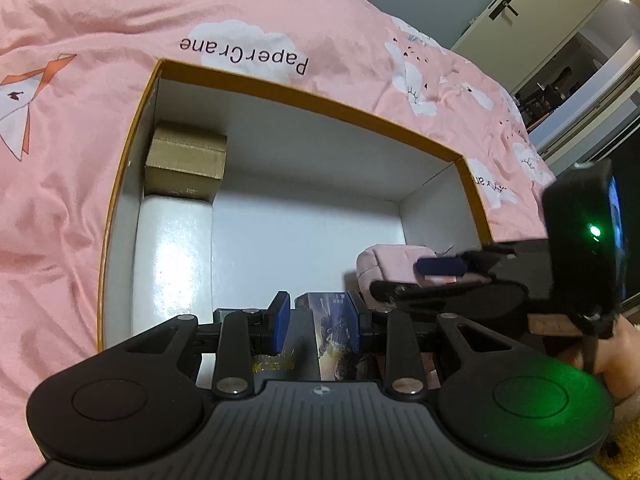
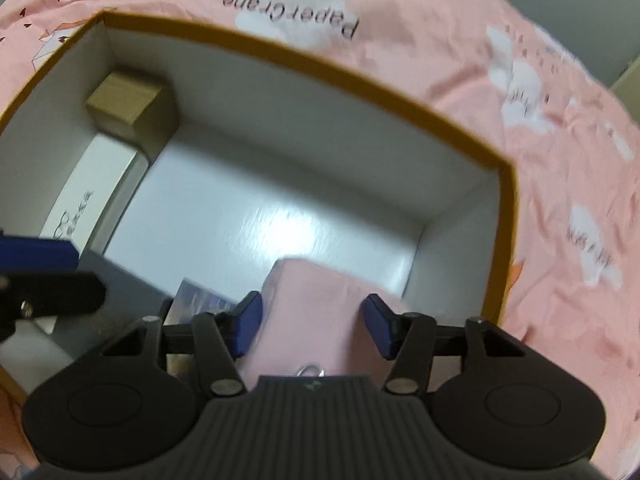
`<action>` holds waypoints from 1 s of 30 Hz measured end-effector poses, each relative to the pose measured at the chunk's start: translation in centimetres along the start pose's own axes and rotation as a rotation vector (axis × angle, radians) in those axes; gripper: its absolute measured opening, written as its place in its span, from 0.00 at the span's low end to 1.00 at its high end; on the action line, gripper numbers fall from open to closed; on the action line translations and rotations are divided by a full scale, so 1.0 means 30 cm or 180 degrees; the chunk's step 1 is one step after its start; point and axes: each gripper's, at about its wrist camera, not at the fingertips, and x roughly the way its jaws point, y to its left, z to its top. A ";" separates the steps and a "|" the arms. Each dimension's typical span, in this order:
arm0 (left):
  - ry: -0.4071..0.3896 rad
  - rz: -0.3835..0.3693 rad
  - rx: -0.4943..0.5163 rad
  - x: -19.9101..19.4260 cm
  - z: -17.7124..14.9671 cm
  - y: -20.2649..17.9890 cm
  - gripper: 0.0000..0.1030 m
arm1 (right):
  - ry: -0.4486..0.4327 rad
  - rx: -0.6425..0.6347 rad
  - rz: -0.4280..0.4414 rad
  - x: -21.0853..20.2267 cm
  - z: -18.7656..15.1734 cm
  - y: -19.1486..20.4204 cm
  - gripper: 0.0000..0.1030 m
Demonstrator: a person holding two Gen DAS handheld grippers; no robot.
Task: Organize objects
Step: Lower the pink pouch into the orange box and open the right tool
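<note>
An open storage box (image 1: 320, 98) with an orange rim and white inside lies on a pink bedspread. My left gripper (image 1: 318, 320) hangs over its near edge, shut on a dark box with a printed picture (image 1: 320, 344). To its right, my right gripper (image 1: 424, 278) is at a pink pouch (image 1: 384, 260) low in the near right corner. In the right wrist view, the right gripper (image 2: 312, 320) has both blue pads against the pouch (image 2: 312, 292). One left finger (image 2: 40, 252) and the dark box (image 2: 120, 300) show at the left edge there.
A small brown carton (image 1: 186, 156) sits in the far left corner of the storage box, and a long white box (image 1: 172, 248) lies along its left wall. The pink bedspread (image 1: 60, 200) surrounds the box. A door (image 1: 552, 8) stands at the far right.
</note>
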 end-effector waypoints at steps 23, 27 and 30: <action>-0.0062 0.0124 0.0227 -0.069 -0.040 -0.063 0.32 | -0.0092 0.0811 0.0438 -0.141 -0.102 -0.090 0.34; -0.0180 0.0124 0.0337 -0.134 -0.061 -0.104 0.32 | -0.0322 0.0819 0.0400 -0.246 -0.132 -0.079 0.35; -0.0246 0.0054 0.0423 -0.195 -0.084 -0.138 0.32 | -0.0564 0.0865 0.0440 -0.344 -0.155 -0.080 0.35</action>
